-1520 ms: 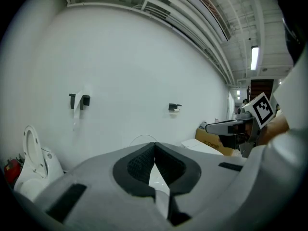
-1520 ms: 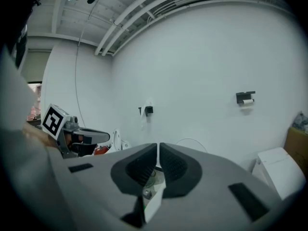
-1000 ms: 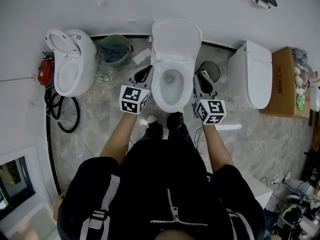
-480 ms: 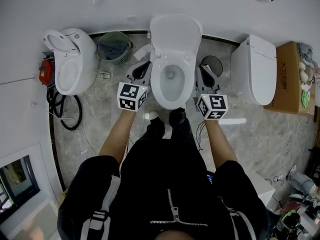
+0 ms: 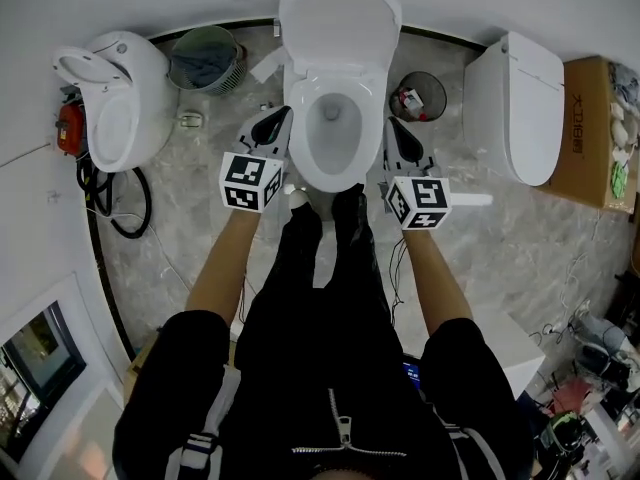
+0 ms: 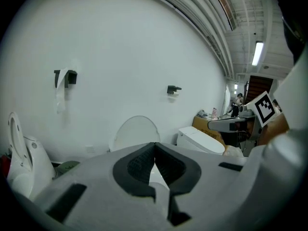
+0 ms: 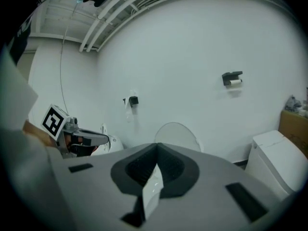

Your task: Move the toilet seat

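Compared with a second ago, the middle toilet sits higher in the head view, and both grippers stand closer beside its bowl, one on each side. The left gripper (image 5: 272,126) has its fingers pressed together at the tips, with nothing pinched. The right gripper (image 5: 398,140), slightly parted a second ago, is now closed and empty too. The toilet seat (image 5: 303,143) lies down on the bowl, between the grippers. The lid (image 5: 338,23) stands raised against the wall.
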